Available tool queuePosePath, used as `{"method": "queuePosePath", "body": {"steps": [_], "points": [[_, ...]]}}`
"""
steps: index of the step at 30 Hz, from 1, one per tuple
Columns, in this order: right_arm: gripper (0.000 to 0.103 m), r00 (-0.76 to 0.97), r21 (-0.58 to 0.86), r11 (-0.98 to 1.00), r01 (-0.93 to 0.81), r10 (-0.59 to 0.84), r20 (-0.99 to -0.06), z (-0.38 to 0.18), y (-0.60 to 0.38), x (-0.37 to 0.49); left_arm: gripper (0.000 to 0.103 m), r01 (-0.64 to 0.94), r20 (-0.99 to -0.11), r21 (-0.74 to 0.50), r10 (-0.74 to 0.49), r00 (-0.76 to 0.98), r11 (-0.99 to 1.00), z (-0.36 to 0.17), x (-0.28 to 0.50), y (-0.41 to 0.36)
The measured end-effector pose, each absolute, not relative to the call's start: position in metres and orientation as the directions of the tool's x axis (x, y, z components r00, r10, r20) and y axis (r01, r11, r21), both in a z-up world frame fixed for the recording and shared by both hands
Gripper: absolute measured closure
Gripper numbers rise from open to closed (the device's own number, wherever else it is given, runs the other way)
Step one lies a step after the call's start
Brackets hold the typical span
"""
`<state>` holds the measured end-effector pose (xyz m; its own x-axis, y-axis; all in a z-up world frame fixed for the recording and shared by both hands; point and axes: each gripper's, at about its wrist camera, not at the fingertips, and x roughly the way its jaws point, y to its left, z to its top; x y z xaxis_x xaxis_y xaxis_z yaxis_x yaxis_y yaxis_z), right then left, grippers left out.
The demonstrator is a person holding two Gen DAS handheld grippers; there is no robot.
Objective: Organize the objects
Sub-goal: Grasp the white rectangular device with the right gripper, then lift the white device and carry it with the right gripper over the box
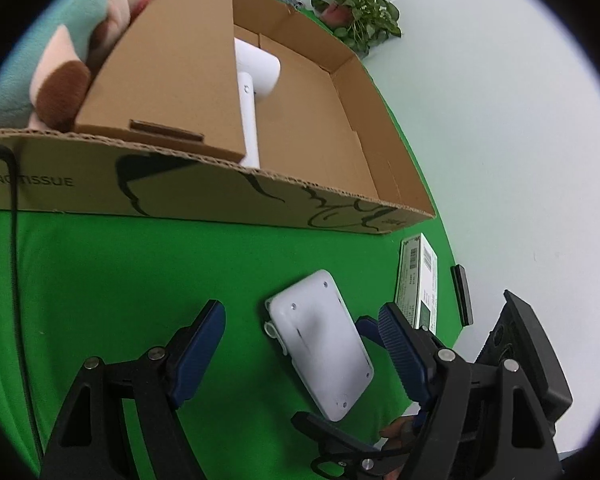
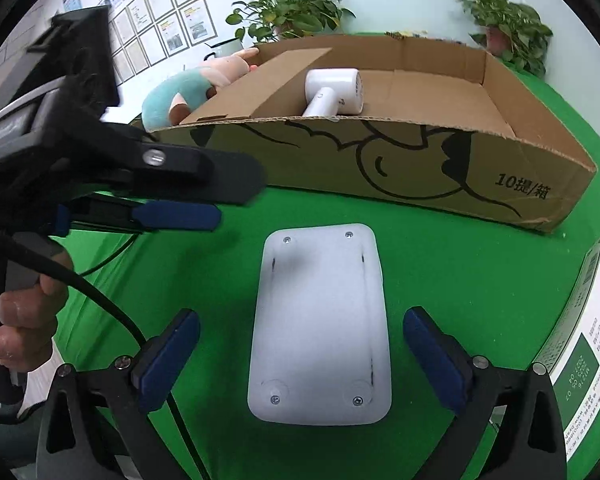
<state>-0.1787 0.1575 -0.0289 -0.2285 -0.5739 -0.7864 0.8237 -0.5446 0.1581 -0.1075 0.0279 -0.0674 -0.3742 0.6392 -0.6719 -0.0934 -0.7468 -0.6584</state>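
Observation:
A flat white rounded device (image 2: 320, 328) lies underside up, screws showing, on the green cloth; it also shows in the left wrist view (image 1: 320, 344). My right gripper (image 2: 300, 352) is open with a finger on each side of it, not touching. My left gripper (image 1: 300, 340) is open and empty just left of the device; its fingers (image 2: 176, 216) reach in from the left in the right wrist view. A long open cardboard box (image 2: 380, 160) holds a white hair dryer (image 2: 332, 90) and a brown cardboard insert (image 1: 172, 68).
A plush toy (image 1: 72, 40) leans at the box's left end. A green and white carton (image 2: 580, 340) lies right of the device. Potted plants (image 2: 292, 12) stand behind the box by the wall. A black cable (image 1: 16, 280) runs over the cloth at left.

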Motion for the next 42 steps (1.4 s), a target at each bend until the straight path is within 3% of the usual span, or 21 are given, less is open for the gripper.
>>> {"method": "queuePosePath", "body": {"steps": [8,11,13,21,26,31,42], "points": [[0.001,-0.231,0.165,-0.54,0.825,-0.59,-0.773,-0.034,0.163,-0.179,0.025,-0.107,-0.655,-0.697,0.69,-0.308,-0.709,-0.078,-0.106,0.044],[0.01,-0.243,0.148,-0.542,0.827,-0.583,-0.775,-0.035,0.164,-0.178,0.026,-0.101,-0.647,-0.71,0.703,-0.295,-0.697,-0.08,-0.107,0.048],[0.024,-0.241,0.14,-0.54,0.83,-0.573,-0.783,-0.037,0.165,-0.175,0.03,-0.098,-0.643,-0.719,0.712,-0.282,-0.688,-0.082,-0.107,0.05],[0.036,-0.242,0.135,-0.552,0.823,-0.555,-0.796,-0.036,0.165,-0.17,0.04,-0.059,-0.645,-0.734,0.723,-0.247,-0.676,-0.093,-0.1,0.059],[0.037,-0.239,0.14,-0.558,0.818,-0.552,-0.799,-0.035,0.167,-0.168,0.049,-0.045,-0.66,-0.721,0.705,-0.258,-0.691,-0.093,-0.097,0.058],[0.037,-0.256,0.13,-0.568,0.812,-0.548,-0.797,-0.035,0.169,-0.165,0.074,-0.033,-0.686,-0.693,0.674,-0.274,-0.72,-0.092,-0.093,0.052],[0.039,-0.326,0.12,-0.588,0.8,-0.593,-0.736,-0.011,0.176,-0.162,0.08,-0.119,-0.655,-0.69,0.686,-0.318,-0.714,-0.053,-0.086,0.059]]}}
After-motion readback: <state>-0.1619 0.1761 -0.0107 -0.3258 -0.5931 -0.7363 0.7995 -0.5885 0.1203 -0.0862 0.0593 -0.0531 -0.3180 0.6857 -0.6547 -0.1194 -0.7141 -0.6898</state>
